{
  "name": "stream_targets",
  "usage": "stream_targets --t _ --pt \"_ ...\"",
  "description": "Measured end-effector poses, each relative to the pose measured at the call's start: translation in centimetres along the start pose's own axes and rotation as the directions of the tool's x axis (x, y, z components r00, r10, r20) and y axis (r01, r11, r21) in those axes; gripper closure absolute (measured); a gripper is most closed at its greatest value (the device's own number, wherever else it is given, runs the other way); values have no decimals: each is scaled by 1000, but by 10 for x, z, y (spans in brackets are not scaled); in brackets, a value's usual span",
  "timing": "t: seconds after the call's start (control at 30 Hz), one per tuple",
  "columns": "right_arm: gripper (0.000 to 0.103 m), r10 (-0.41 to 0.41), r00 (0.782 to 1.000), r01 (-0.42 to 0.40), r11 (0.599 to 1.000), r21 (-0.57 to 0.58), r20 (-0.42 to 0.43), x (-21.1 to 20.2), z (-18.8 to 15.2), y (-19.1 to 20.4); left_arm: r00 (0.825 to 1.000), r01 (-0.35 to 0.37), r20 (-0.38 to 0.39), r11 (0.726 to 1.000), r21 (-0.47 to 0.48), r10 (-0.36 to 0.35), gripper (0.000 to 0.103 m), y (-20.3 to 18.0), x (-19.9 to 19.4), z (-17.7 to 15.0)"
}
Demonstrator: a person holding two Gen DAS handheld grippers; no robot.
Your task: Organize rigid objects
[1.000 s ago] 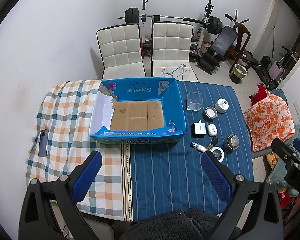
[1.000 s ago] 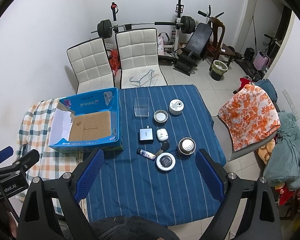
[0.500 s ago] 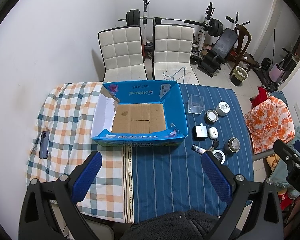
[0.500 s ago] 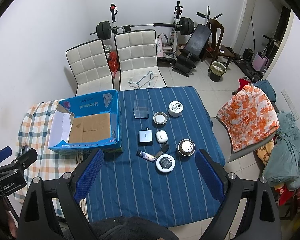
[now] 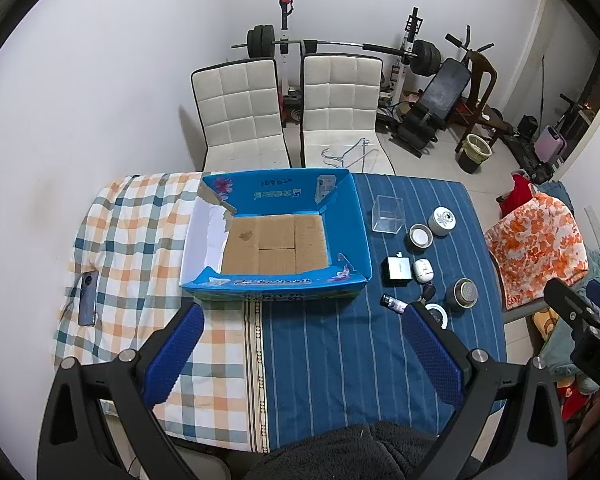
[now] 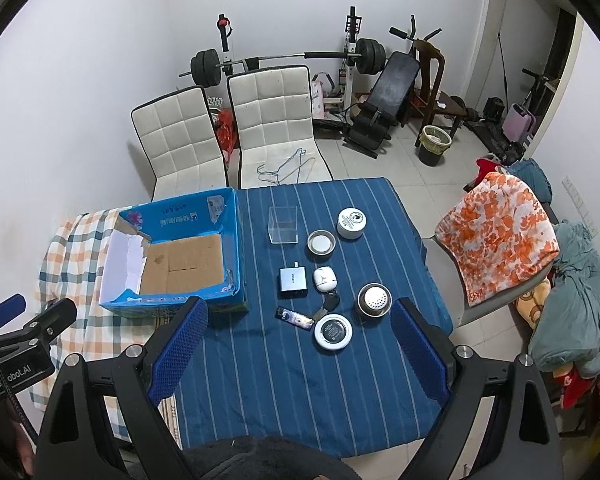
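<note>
The small rigid objects are all laid out on the blue striped cloth just right of the blue cardboard box point(image 6: 172, 256), none of them inside it. Nearest the box's right wall are seen the clear plastic case point(image 6: 283, 224) toward the far end and the grey charger block point(image 6: 293, 280) further forward, with a small dark tube point(image 6: 294, 317) in front of it. Further right of the box lie an open tin point(image 6: 321, 243), a white round jar point(image 6: 351, 223), a white earbud case point(image 6: 325, 279), a dark key fob point(image 6: 329, 304), a white-rimmed disc point(image 6: 333, 332) and a metal cup with a perforated white top point(image 6: 374, 299).

The box floor is bare cardboard, so nothing is judged to have been sorted yet; the whole set is left to be moved, presumably into the box.

On the checked cloth left of the box a phone point(image 5: 88, 299) is lying flat.

The right gripper point(image 6: 298, 352) is held above the near table edge, jaws wide and nothing between them. The left gripper point(image 5: 302, 354) is likewise spread wide and empty, in front of the box.
</note>
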State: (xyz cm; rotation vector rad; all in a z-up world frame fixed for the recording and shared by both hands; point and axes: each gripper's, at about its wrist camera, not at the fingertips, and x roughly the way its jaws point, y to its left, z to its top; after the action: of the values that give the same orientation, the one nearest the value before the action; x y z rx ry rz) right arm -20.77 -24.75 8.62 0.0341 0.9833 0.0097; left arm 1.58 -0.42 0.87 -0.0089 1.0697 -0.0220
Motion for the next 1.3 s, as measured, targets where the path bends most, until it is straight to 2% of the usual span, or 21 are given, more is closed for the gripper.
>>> stream_targets --t 0.13,0.23,0.5,0.67,0.93,1.07,1.3 --pt "8 19 1000 -18 1000 25 -17 4 2 -4 1000 5 -3 1000 22 -5 1 -10 5 10" --pt "8 30 999 -27 997 70 -41 19 5 -18 1000 -10 -5 997 75 10 1 -29 20 16" --pt "8 -11 986 41 983 178 -166 102 16 -72 999 13 -49 977 211 -3 1 -92 94 40" --pt "8 -46 975 91 975 204 -218 153 25 -110 996 33 -93 966 256 -9 1 -129 143 64" --pt "8 -42 955 123 956 265 -292 235 35 -169 989 44 -151 951 307 3 1 -174 216 100" --pt "8 -7 942 115 945 305 -335 283 34 -196 981 50 -194 942 331 16 1 -190 257 115" --pt "8 136 913 16 930 367 -384 393 60 -223 961 47 -271 938 343 51 1 -208 333 126"
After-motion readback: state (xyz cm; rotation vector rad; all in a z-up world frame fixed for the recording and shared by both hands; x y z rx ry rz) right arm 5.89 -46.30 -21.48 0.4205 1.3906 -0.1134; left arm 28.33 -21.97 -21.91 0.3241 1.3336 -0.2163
